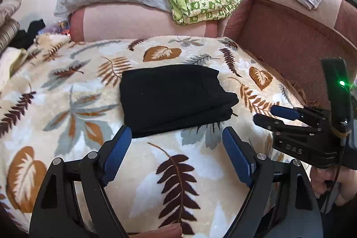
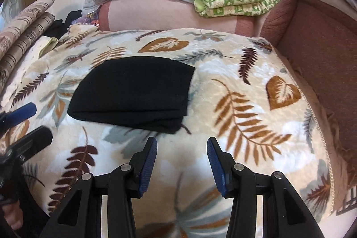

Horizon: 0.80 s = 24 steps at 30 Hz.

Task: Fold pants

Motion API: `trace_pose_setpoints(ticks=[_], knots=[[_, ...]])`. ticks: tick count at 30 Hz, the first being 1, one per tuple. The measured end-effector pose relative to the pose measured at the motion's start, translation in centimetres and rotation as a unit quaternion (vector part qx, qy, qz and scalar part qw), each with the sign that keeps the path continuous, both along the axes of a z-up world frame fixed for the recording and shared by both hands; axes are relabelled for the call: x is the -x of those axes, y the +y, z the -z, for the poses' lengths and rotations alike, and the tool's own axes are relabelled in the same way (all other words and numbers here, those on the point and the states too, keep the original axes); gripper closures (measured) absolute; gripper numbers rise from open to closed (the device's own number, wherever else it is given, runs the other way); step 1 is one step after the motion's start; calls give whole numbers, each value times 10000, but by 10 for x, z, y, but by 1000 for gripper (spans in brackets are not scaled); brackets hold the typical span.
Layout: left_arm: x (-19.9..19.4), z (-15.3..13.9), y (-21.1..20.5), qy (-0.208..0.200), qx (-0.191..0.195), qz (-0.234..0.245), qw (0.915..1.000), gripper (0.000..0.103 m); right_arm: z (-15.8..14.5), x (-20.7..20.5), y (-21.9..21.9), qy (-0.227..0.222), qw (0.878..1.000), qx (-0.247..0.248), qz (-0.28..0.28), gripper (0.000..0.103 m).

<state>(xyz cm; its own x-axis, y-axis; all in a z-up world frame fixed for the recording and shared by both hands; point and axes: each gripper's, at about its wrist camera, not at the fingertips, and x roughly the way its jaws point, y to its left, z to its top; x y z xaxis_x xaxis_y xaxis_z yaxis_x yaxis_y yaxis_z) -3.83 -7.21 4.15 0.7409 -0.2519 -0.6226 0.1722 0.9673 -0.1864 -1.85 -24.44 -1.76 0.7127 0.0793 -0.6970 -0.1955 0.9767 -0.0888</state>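
Two claws are hovering over the leaf-patterned blanket [image 1: 67,104] near its front edge, both empty; the left claw [image 1: 176,144] is standing with its blue pads wide apart, and the right claw [image 2: 181,157] is holding its pads partly apart with nothing between them; the black pants [image 2: 131,93] are lying folded into a compact stack around the middle of the blanket, just beyond both claws, touching neither.
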Motion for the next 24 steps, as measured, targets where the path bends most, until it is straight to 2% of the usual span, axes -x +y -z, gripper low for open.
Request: trace_pose_setpoints(ticks=[2,6,11,13,18,24], knots=[[-4,4,2,94,88,-78,9999,1,0,1,-6,-7,10000,25,57,58],[-10,7,10,270,424,-152,9986,1,2,-1,-15,42,9998,58,179,58],[-12,7,13,419,482,-303,9975,1,4,-4,-11,50,9998,114,143,58],[-14,9,16,510,417,-480,9967,1,6,-6,-7,53,9998,156,93,58],[-17,20,12,823,164,-503,9952,1,8,-8,5,23,9997,261,-23,58],[-13,26,6,830,-236,-658,9941,1,8,-9,11,-32,9996,280,-25,58]])
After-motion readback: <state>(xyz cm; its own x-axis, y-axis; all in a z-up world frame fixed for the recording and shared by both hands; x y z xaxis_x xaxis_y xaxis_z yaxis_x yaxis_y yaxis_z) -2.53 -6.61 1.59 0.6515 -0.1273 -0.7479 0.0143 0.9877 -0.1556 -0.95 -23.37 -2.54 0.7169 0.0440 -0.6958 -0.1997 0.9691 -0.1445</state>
